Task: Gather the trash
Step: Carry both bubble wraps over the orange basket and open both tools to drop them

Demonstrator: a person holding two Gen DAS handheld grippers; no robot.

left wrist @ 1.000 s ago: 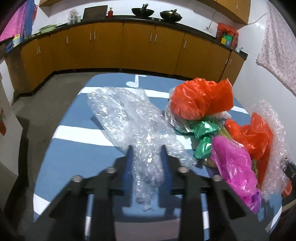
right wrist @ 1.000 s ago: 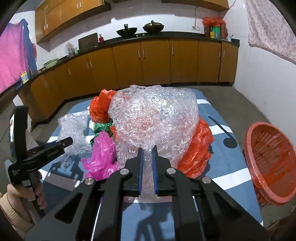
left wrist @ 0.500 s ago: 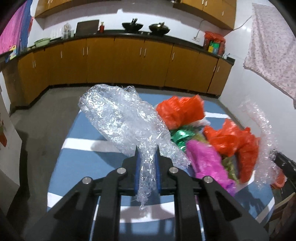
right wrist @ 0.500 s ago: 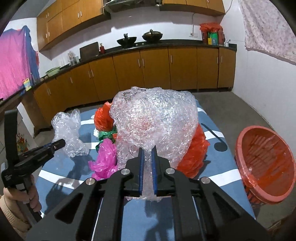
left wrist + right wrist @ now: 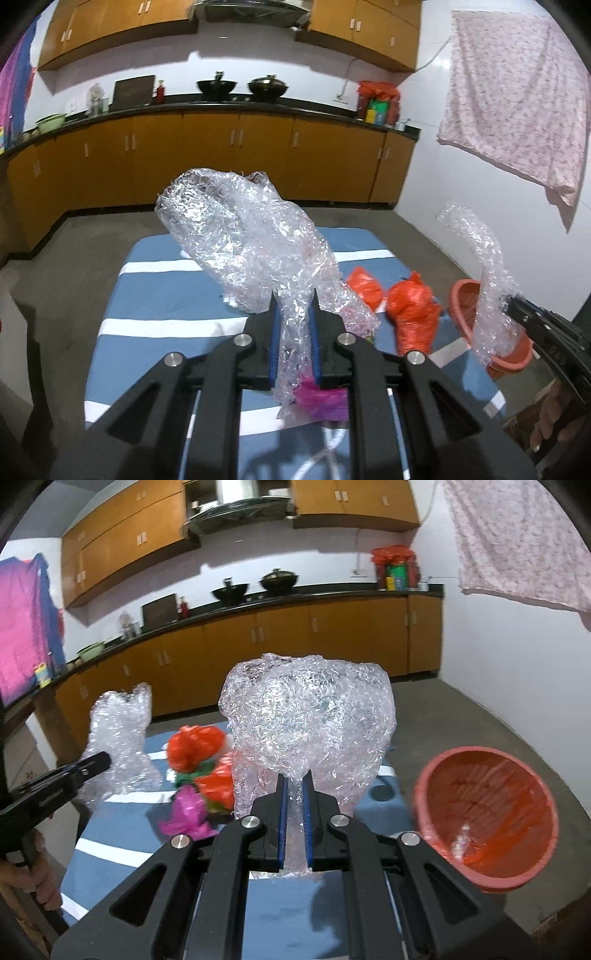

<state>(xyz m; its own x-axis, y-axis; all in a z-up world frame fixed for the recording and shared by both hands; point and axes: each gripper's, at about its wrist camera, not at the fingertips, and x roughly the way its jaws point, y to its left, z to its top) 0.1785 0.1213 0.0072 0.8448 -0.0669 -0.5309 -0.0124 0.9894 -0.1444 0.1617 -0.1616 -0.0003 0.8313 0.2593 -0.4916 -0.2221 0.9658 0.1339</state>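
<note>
Left wrist view: the left claw is squeezed narrow on a crumpled sheet of clear plastic film, its blue pads pinching the neck of the sheet while the bulk billows up and away from the fingers, clear of the surface. A loose tail of film hangs below the pads. Over at the right edge, the right claw grips a piece of bubble wrap that curls upward in front of the red basket.

From the right wrist camera, the right claw is likewise pressed nearly together on the bubble wrap, which balloons above the fingertips. The left claw shows at the left with its clear film raised, a hand on the handle below.

On the blue, white-striped surface lie crumpled orange bags, a pink bag and a scrap of green foil (all bunched close together). The red basket stands just beside the surface's right side, tilted toward the camera.

Behind runs a kitchen of orange-brown cabinets under a dark countertop carrying two black woks. A floral cloth hangs on the white wall at right.
</note>
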